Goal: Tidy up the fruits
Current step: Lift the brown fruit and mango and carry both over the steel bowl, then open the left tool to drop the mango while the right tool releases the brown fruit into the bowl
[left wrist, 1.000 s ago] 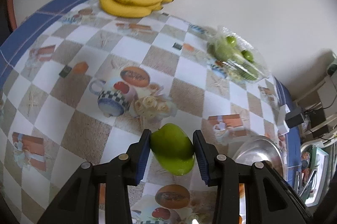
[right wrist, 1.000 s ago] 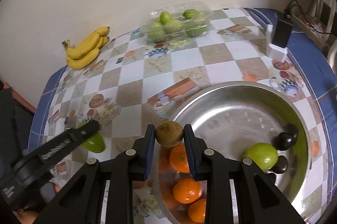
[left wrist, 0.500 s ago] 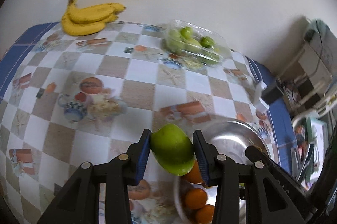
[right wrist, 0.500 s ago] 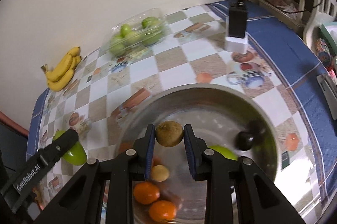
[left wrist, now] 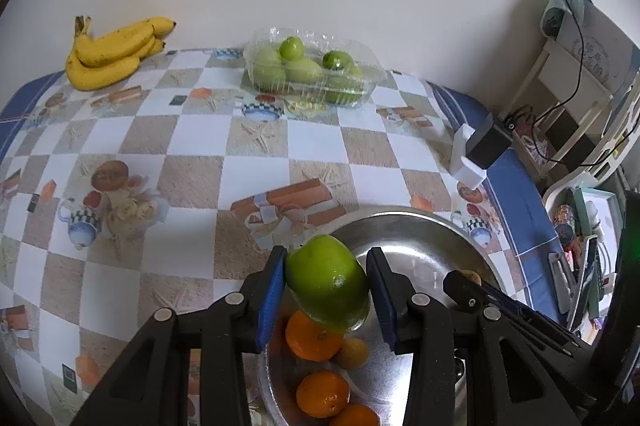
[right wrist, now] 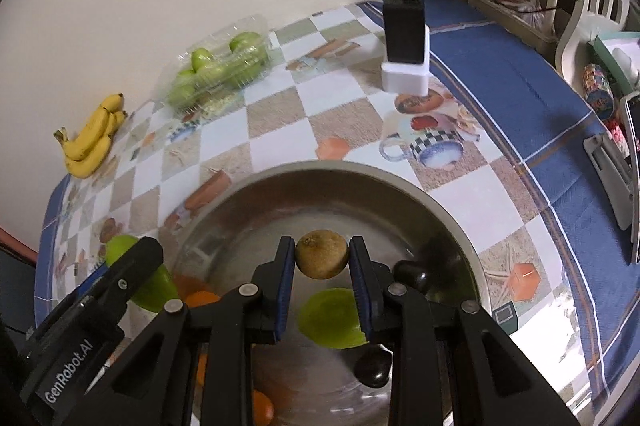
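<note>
My left gripper is shut on a green apple and holds it above the near left rim of a steel bowl. Oranges lie in the bowl beneath it. My right gripper is shut on a brown kiwi over the middle of the same bowl. Under it lie another green fruit and dark fruits. The left gripper with its apple shows at the bowl's left edge in the right wrist view.
A bunch of bananas lies at the far left by the wall. A clear plastic box of green fruit stands at the back. A black block in a white stand with cables sits on the blue cloth border, far right. Chairs and clutter lie beyond the table.
Both grippers moved right across the table, each keeping its fruit. The left one now reaches the bowl's rim; the right one went from the rim to over the bowl's middle.
</note>
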The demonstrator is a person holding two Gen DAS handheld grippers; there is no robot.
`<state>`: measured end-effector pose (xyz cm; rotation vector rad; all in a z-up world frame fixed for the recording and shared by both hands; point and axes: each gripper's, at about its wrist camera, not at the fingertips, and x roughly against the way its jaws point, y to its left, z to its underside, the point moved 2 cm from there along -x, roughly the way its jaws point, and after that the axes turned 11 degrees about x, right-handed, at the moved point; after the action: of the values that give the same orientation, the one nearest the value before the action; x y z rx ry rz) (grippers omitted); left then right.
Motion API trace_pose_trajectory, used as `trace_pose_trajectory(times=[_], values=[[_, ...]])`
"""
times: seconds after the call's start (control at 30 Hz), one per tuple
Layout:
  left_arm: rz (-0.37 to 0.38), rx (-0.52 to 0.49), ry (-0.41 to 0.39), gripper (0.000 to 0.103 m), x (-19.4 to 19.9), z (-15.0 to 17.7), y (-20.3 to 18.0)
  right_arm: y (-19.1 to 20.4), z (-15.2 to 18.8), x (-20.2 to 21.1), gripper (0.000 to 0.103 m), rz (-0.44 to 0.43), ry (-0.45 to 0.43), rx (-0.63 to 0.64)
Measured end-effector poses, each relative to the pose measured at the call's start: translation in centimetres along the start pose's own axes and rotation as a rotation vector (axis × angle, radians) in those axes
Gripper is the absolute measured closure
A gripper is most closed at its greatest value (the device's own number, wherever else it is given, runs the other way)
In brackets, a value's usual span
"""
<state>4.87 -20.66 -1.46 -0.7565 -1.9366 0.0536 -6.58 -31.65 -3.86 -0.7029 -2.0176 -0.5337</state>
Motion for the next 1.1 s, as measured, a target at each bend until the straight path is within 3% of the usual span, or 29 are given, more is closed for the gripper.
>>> trace_pose_trajectory(times=[1.1], values=[[-0.024, 0.024, 0.029, 0.060, -2.1, 0.0, 0.3, 0.4, 0.5, -1.8, 0.073, 0.024, 0.041, 0.018]])
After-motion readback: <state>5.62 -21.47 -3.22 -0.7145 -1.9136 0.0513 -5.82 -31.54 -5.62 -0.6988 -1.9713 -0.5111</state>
